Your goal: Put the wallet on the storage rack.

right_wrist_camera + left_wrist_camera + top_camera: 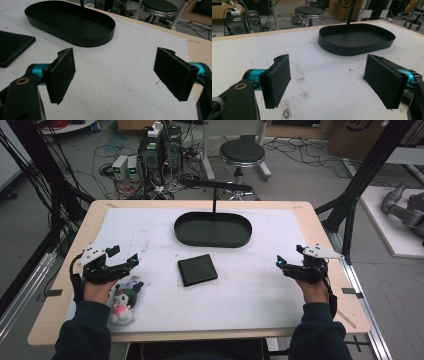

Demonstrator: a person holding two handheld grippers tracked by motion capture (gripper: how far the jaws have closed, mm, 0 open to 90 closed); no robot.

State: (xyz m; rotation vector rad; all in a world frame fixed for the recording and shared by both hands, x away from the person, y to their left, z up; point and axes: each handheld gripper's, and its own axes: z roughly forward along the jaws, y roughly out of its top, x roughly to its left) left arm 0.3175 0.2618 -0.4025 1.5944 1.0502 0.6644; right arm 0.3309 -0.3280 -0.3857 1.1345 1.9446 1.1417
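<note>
A black oval tray (212, 230) with an upright post stands on the white mat at the back centre; it also appears as the tray (355, 38) and the tray (70, 23) in the gripper views. A flat black wallet (197, 269) lies in front of it, its corner wallet (12, 47) at the left of the right gripper view. A small plush toy (124, 300) lies by the person's left hand. My left gripper (124, 256) is open and empty, as is left gripper (332, 81). My right gripper (289, 258) hovers open over bare mat, right gripper (120, 75).
The white mat (250, 290) covers most of the wooden table (320, 227). Behind the table are a round stool (242, 154), computer boxes (160, 150) and loose cables on the floor. Black frame posts stand at the far left and the right.
</note>
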